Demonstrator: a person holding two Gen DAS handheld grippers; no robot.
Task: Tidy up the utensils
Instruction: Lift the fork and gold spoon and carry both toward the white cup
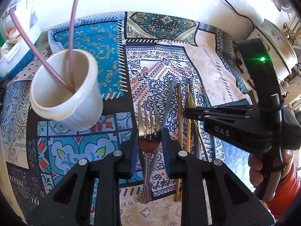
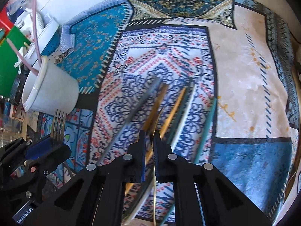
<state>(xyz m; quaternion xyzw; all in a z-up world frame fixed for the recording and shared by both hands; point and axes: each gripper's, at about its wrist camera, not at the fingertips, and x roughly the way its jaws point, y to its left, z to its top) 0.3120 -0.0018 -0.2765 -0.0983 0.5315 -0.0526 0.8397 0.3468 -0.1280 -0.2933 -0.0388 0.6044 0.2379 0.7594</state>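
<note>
My left gripper (image 1: 149,131) is shut on a steel fork (image 1: 148,116), pads on its neck, tines pointing away. A white cup (image 1: 75,109) stands to its left with two pink sticks (image 1: 72,28) leaning in it. On the patterned cloth (image 1: 90,43) lie a grey stick (image 1: 168,98), wooden chopsticks (image 1: 179,113) and teal sticks (image 2: 207,124). My right gripper (image 2: 150,136) is down over this row, jaws almost together on a thin golden utensil (image 2: 157,116). The left wrist view shows the right gripper (image 1: 186,111) at that gold piece (image 1: 190,98). The fork (image 2: 59,124) and cup (image 2: 56,90) also appear at left.
A blue-and-white box (image 1: 13,60) sits left of the cup, and a green object (image 2: 9,66) stands beyond it. A round metal lid (image 1: 278,43) and a black cable (image 1: 242,15) are at the right. A hand in a red sleeve (image 1: 255,169) holds the right gripper.
</note>
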